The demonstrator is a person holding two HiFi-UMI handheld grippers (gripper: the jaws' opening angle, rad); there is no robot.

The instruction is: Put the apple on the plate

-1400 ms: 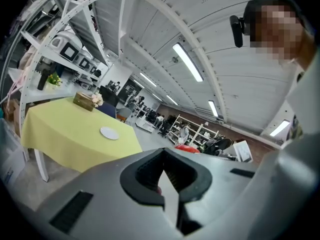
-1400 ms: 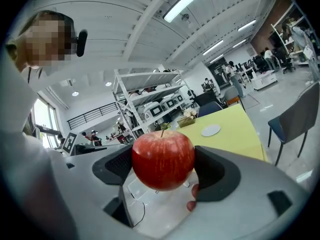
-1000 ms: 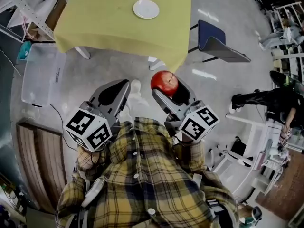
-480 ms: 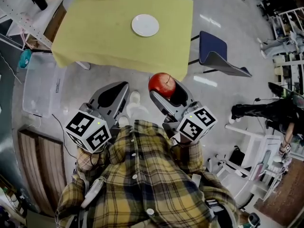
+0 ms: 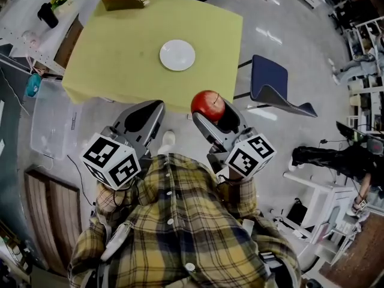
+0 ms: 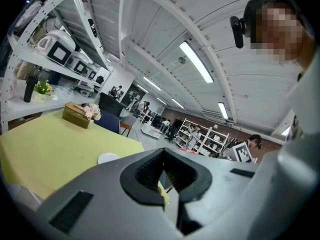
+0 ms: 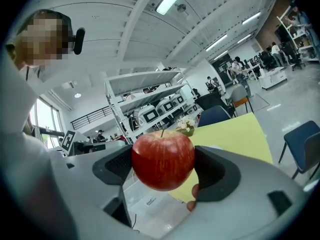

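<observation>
Gripping the apple [image 5: 207, 105] by its sides, our right gripper [image 5: 211, 111] has its dark pads parted just enough to clamp the fruit, right of the head view's centre. The apple is round and glossy red, with its stem upright in the right gripper view. Our left gripper [image 5: 146, 114], centre left, has its jaws drawn together on nothing. The round white plate [image 5: 177, 55] lies higher up on the yellow-clothed table [image 5: 114, 53], well apart from the apple.

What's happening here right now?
A person in a plaid shirt holds a gripper in each hand. The right gripper is clamped on a red apple, held in the air short of the white plate. The plate sits empty on the yellow-clothed table. The left gripper is shut and empty.
</observation>
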